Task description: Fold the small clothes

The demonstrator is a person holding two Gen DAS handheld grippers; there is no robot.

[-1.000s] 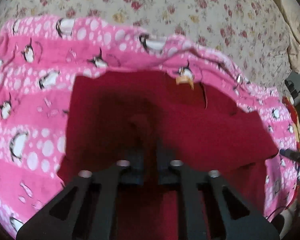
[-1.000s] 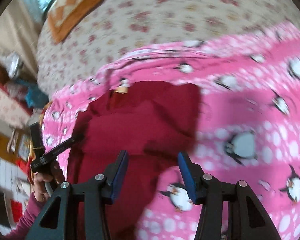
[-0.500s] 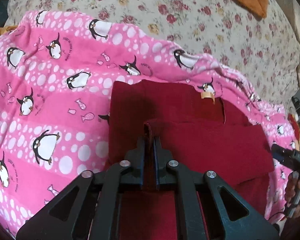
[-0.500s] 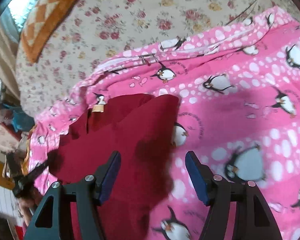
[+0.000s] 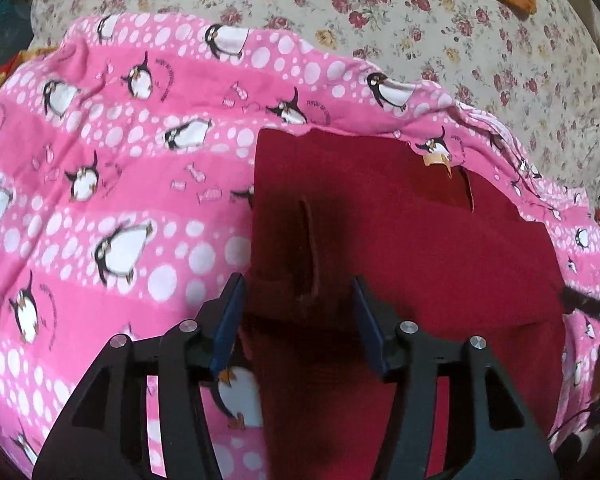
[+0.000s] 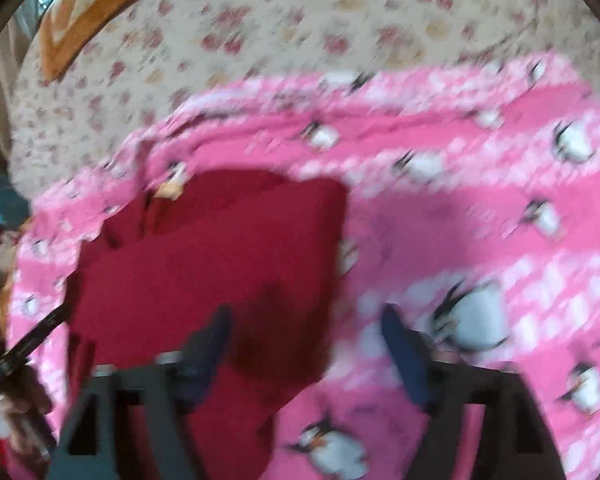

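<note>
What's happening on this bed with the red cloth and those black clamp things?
A person is folding a small dark red garment laid on a pink penguin blanket, which lies on a flowery bedspread. They work with a handheld gripper in each hand. The left gripper has just been opening and has let go of a fold of the red cloth, which lies between its jaws. The right gripper has been opening too and hangs open over the garment's edge, gripping nothing.
</note>
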